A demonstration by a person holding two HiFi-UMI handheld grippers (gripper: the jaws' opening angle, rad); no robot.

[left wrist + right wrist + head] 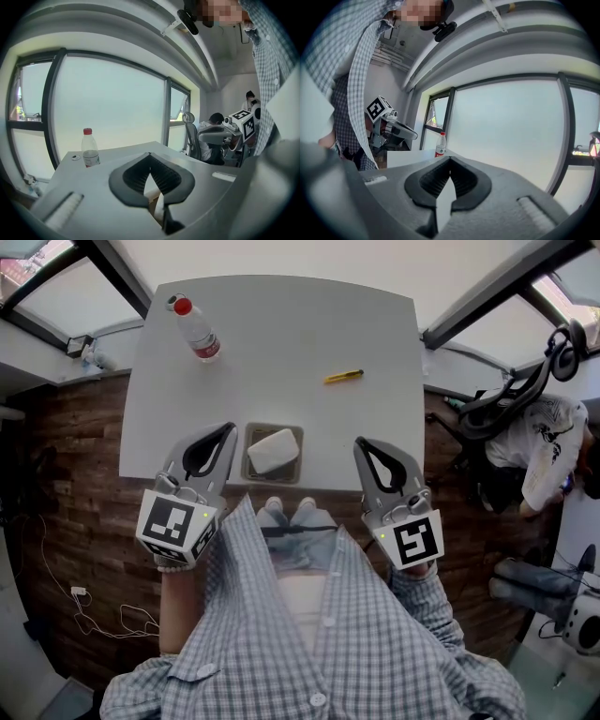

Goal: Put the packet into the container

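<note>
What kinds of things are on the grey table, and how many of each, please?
Bottle: 1
Yellow pen: 1
Container: 1
White packet, lying in the container: 1
Small round thing beside the bottle: 1
Total: 5

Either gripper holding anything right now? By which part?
Nothing is held. The left gripper and right gripper are both shut and empty; the packet lies in the container between them.
</note>
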